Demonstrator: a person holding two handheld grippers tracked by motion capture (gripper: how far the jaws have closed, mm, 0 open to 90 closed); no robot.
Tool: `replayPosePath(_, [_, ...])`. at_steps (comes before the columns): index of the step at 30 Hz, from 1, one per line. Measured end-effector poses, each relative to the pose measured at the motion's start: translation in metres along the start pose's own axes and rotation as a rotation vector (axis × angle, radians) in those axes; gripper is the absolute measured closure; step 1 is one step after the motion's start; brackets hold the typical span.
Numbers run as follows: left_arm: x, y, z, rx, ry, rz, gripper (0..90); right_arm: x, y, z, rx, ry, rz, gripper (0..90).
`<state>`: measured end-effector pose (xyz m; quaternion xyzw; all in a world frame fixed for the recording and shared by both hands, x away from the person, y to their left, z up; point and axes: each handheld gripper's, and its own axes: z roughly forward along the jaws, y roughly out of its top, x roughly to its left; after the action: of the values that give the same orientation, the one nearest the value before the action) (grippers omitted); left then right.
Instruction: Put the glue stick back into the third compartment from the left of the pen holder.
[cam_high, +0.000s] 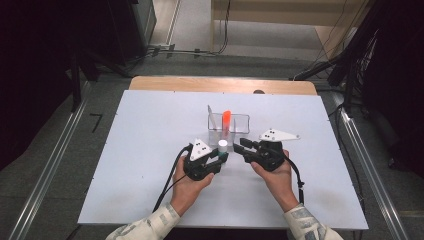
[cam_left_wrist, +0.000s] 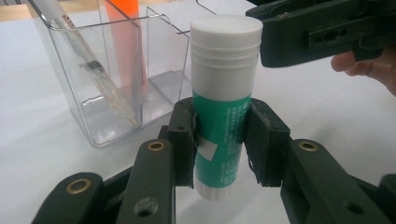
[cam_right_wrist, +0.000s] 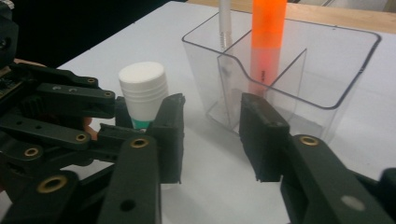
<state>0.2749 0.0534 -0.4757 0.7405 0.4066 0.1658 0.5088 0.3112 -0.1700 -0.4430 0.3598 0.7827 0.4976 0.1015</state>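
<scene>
Glue stick (cam_left_wrist: 223, 107) upright, clamped at its green body by left gripper (cam_left_wrist: 219, 140). Right gripper (cam_right_wrist: 210, 135) just beside it, jaws apart, gripping nothing. Just beyond both grippers, clear divided holder (cam_right_wrist: 327, 70): orange marker (cam_right_wrist: 266, 42) upright in one compartment, white pen (cam_left_wrist: 88, 60) leaning in another.

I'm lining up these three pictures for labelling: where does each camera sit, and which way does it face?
High view: above the person's side, looking forward and down on the white table; both forearms and hands show.
Left gripper view: rides the left hand-held gripper, looking along its jaws, shut on the glue stick.
Right gripper view: rides the open right hand-held gripper.
All share the glue stick and clear organizer.
</scene>
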Motion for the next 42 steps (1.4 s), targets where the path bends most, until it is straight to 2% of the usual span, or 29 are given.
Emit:
replayPosePath(8, [0.002, 0.0, 0.0, -0.003, 0.014, -0.003, 66.3, 0.004, 0.001, 0.001, -0.001, 0.023, 0.015, 48.7])
replayPosePath(22, [0.0, -0.001, 0.001, -0.004, 0.014, 0.001, 66.2, 0.016, 0.002, 0.007, 0.003, 0.057, -0.002, 38.2])
replayPosePath(36, [-0.003, -0.001, 0.002, -0.003, 0.009, 0.014, 66.2, 0.027, 0.005, 0.017, 0.012, 0.074, -0.02, 39.3])
replayPosePath(42, [-0.005, -0.001, 0.001, -0.009, 0.006, 0.019, 66.2, 0.028, 0.005, 0.022, 0.018, 0.063, -0.027, 42.8])
